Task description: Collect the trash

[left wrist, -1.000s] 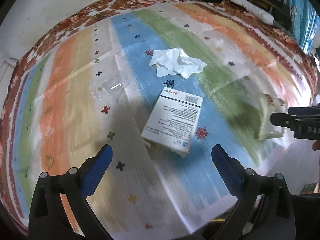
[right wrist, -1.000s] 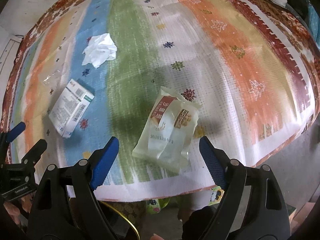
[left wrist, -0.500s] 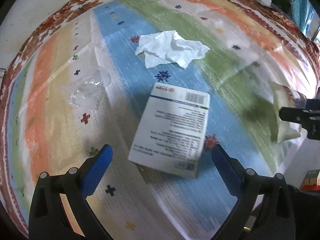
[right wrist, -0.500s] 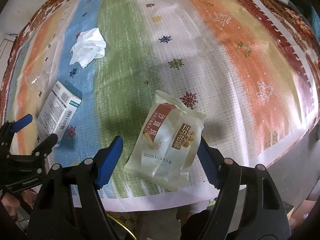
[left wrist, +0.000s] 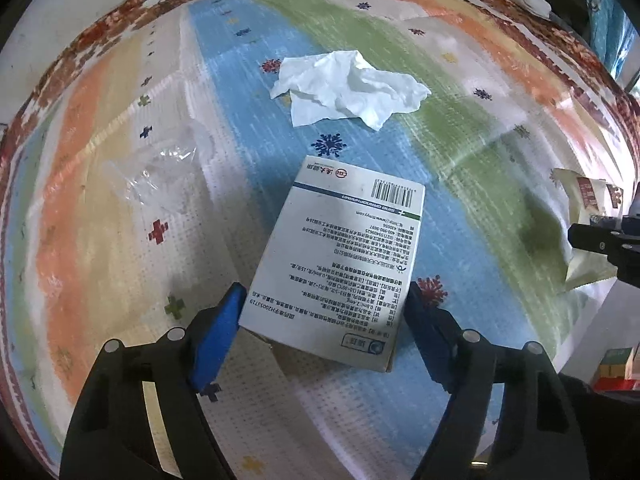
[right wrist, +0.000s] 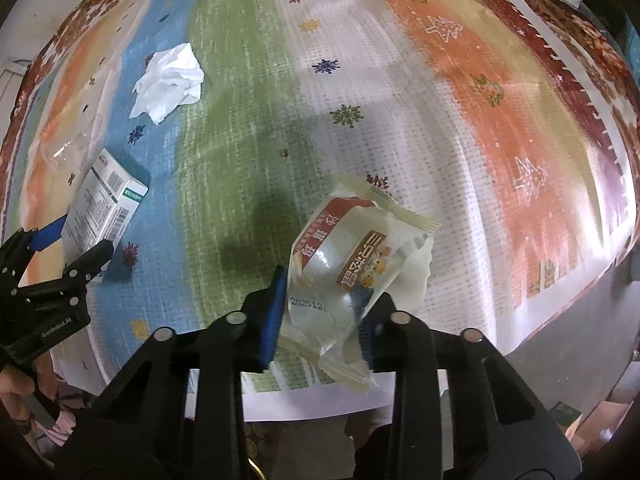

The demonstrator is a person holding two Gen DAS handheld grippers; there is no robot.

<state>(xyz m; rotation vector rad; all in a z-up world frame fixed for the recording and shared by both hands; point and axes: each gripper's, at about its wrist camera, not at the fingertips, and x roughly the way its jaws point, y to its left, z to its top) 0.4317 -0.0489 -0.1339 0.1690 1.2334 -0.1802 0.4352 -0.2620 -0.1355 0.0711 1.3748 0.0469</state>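
Observation:
A white medicine box (left wrist: 340,256) with a barcode lies on the striped tablecloth (left wrist: 120,240). My left gripper (left wrist: 324,320) is shut on the box's near end, blue pads against both sides; it also shows in the right wrist view (right wrist: 76,244) around the box (right wrist: 104,200). My right gripper (right wrist: 320,316) is shut on a translucent snack wrapper (right wrist: 352,264) with a red label, crumpling it at the table's near edge. The wrapper also shows at the right of the left wrist view (left wrist: 588,216). A crumpled white tissue (left wrist: 344,88) lies beyond the box.
A clear plastic film (left wrist: 160,172) lies on the cloth left of the box. The table's front edge (right wrist: 340,396) drops to the floor just under my right gripper. Small boxes (left wrist: 616,364) sit on the floor at the right.
Both grippers moved forward and closed. The left one closed on the medicine box, the right one on the snack wrapper, which is now crumpled.

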